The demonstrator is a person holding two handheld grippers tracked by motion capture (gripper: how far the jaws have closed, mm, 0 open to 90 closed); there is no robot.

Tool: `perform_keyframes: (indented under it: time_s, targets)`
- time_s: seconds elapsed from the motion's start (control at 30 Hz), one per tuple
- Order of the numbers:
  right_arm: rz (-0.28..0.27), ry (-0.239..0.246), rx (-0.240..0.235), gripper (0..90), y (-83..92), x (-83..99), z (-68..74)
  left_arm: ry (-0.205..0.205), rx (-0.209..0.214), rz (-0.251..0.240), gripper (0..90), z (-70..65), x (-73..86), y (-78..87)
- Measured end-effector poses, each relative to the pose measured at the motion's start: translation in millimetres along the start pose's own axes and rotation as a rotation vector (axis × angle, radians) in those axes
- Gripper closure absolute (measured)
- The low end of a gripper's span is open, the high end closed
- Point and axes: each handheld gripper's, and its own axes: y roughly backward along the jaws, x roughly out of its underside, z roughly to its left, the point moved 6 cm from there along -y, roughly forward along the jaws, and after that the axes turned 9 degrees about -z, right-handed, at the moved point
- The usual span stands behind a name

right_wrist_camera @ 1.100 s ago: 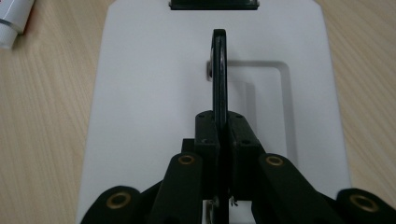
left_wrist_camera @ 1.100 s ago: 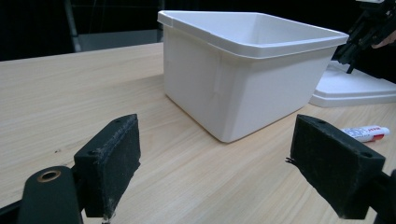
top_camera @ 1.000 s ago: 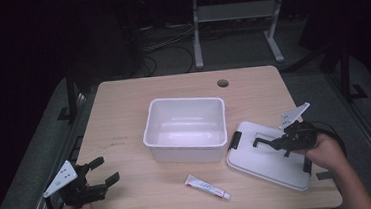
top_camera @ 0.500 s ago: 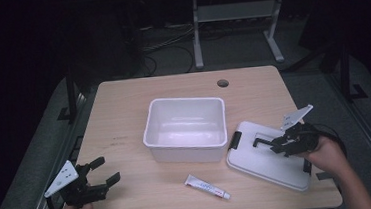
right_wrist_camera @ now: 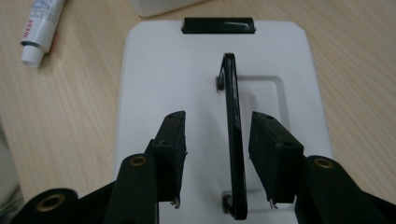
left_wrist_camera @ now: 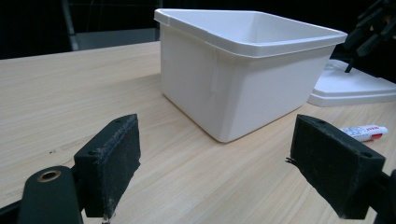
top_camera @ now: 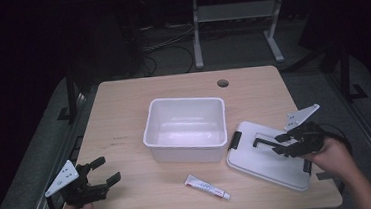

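Two grippers are held apart at the white bin (top_camera: pixel 186 128).
The right gripper (right_wrist_camera: pixel 217 142), jaws just opened, straddles the lid (top_camera: pixel 267 154) handle (right_wrist_camera: pixel 233 135) ungripped, right of the bin; the left gripper (top_camera: pixel 99 177) is spread empty, front-left.

Bright, sharp tabletop against dark, dim surroundings

A smooth, glossy white plastic bin (top_camera: pixel 185 128) and its matt white lid (top_camera: pixel 268 155) with a shiny black handle (right_wrist_camera: pixel 235 140) sit on a pale, wood-grain counter (top_camera: pixel 124 114).
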Motion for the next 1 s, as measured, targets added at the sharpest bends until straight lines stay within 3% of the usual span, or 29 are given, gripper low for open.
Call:
perform_keyframes:
  time_s: [0.43, 1.0]
  targets:
    - [0.005, 0.038, 0.009, 49.5, 10.4, -15.9, 26.8, -0.002, 0.0, -0.003, 15.7, -0.4, -0.5, 0.2]
    - [-0.021, 0.064, -0.035, 44.9, -4.9, -30.4, 67.6, -0.003, 0.0, -0.005, 15.7, -0.1, -1.0, 0.6]
